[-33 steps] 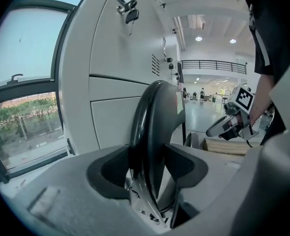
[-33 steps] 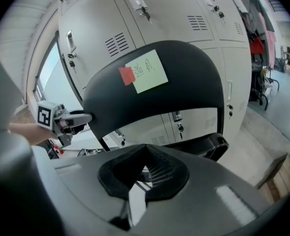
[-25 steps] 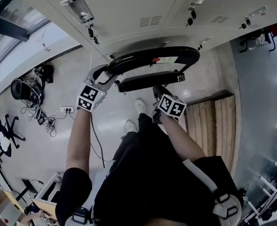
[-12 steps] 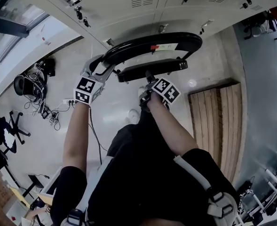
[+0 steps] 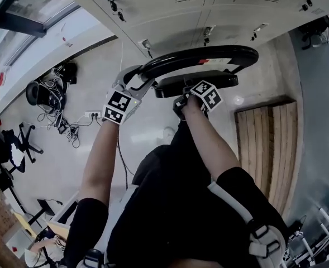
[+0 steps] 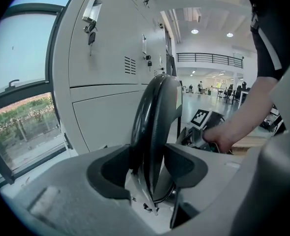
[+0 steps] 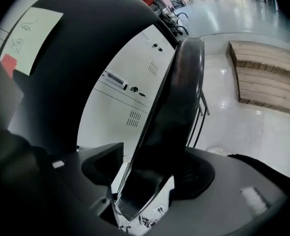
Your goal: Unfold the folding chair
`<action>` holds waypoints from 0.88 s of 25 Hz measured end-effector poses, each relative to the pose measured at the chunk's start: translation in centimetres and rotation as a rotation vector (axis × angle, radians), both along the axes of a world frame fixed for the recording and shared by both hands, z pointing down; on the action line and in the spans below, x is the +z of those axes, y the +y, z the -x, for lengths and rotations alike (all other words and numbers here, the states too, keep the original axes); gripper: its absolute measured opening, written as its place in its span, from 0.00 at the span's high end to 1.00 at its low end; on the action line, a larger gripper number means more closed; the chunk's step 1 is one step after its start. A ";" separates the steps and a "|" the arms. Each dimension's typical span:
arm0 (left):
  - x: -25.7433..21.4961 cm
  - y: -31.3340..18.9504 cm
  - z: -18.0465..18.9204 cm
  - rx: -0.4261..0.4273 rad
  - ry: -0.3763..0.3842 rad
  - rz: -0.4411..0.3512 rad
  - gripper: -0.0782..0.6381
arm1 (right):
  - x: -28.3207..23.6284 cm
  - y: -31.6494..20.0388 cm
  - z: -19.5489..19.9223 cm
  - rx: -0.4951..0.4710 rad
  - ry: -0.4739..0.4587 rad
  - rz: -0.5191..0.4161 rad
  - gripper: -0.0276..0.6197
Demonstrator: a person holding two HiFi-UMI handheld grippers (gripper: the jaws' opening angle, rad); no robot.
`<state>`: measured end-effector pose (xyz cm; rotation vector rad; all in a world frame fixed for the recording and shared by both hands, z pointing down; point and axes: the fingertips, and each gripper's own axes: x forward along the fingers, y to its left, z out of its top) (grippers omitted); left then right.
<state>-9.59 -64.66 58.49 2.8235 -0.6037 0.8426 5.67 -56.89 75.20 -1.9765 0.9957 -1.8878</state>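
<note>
At the floor's (image 5: 63, 155) edge by the lockers (image 5: 170, 10), steadying the standing chair (image 5: 231, 66) by pinching its back (image 6: 157, 107) in the left gripper (image 6: 149, 163), and closing the wide right gripper (image 7: 148, 170) round the seat (image 7: 177, 102), not squeezing yet, likely for pushing it down open.

Grey lockers (image 5: 170, 15) line the wall, keys hanging in their locks; a pale glossy floor (image 5: 58, 166) lies below; a slatted wooden bench (image 5: 265, 144) at right; cables (image 5: 58, 124) tangled at left (beside a power strip (image 5: 91, 115)); a window (image 6: 21, 127) shows daylight and trees.
</note>
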 end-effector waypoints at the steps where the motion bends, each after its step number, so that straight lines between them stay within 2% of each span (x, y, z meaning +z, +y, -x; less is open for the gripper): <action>1: 0.0 0.2 0.1 -0.001 0.004 0.004 0.59 | 0.2 0.1 0.2 0.001 0.001 0.011 0.52; 2: 0.0 0.3 0.1 -0.003 0.012 0.008 0.59 | 0.4 0.2 0.3 0.005 0.000 0.019 0.60; 4: -0.2 0.3 0.1 -0.003 0.033 0.009 0.59 | 0.5 0.4 0.4 0.015 -0.007 0.006 0.63; 9: -0.3 0.6 -0.1 0.002 0.057 -0.012 0.58 | 0.4 0.8 0.5 0.008 0.005 -0.041 0.64; 14: 0.0 0.5 -0.2 -0.045 0.123 0.020 0.58 | 0.7 2.2 0.8 -0.005 -0.020 -0.086 0.64; 18: 0.2 0.9 -0.1 -0.054 0.122 0.016 0.59 | 1.0 4.3 1.0 -0.002 -0.029 -0.110 0.64; 22: 0.2 1.9 -0.3 -0.026 0.116 0.020 0.59 | 1.2 6.5 1.1 0.002 -0.029 -0.152 0.64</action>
